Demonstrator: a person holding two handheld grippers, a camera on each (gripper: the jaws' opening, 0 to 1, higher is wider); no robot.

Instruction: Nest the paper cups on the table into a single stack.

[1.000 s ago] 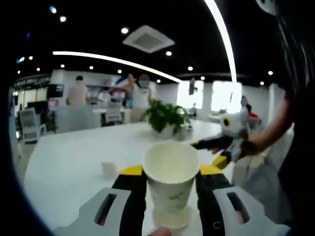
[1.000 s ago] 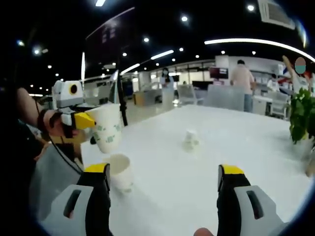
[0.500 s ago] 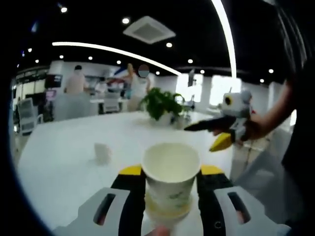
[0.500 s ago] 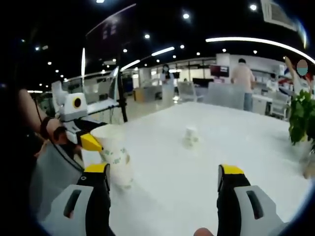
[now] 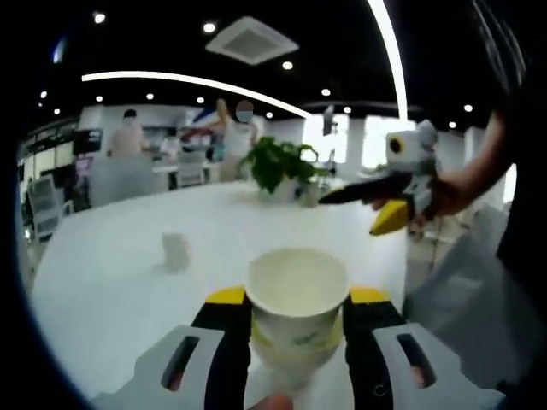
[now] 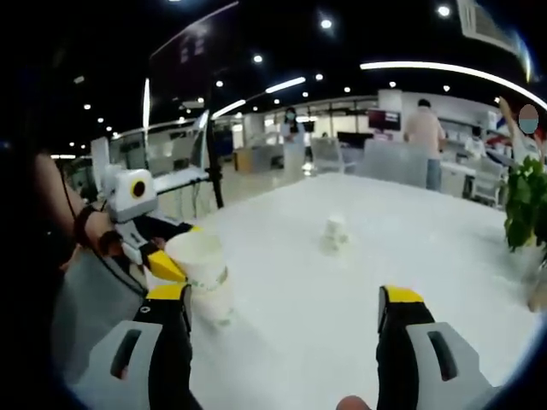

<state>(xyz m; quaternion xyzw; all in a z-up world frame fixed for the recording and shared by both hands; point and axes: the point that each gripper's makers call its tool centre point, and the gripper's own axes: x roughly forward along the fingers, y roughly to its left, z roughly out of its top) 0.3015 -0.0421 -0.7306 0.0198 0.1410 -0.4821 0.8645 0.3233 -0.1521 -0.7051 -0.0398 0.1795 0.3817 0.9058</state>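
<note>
In the left gripper view we saw the left gripper at bottom centre, jaws clamped on a paper cup, one yellow-tipped jaw on each side of the wall. The cup stood mouth up and its inside looked empty. A pale rim of a second cup peeked out just under it, so the held cup sat partly nested in that one, though we could not tell how deep.

Left of centre, further back on the white table, we noted a small stack of cups, well apart from the held one; too blurred to count.

At upper right of that view the right gripper hung above the table's far edge, held by a person's hand, jaws spread and holding nothing. A potted plant stood at the far end of the table.

In the right gripper view the right gripper's own jaws rose wide apart from the bottom with bare table between them. At left of the frame we saw the left gripper gripping the paper cup, pushed down into the second cup standing on the table near its edge. The small stack sat mid-frame. The plant was at the right edge.
</note>
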